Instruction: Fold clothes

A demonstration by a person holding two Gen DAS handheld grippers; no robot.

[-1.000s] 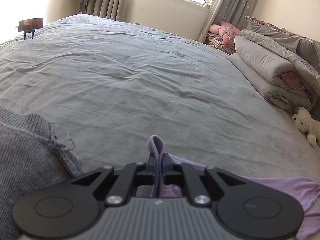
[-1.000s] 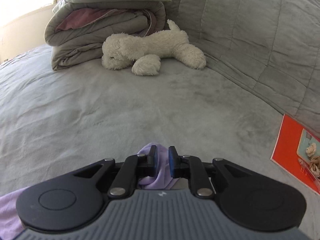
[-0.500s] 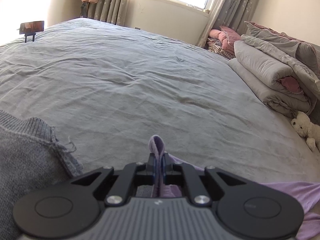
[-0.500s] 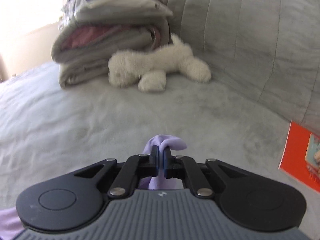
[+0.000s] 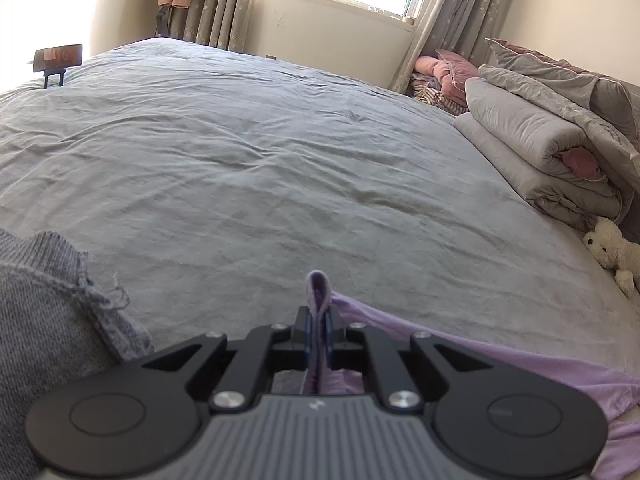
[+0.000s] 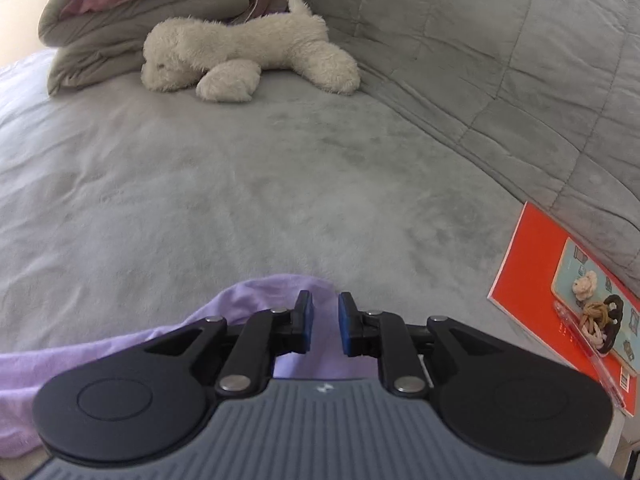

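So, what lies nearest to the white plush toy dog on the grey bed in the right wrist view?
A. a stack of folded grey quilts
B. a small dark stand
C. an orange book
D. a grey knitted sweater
A: the white plush toy dog lies right against the stack of folded grey quilts behind it, while the orange book lies far off at the right edge of the grey bed.
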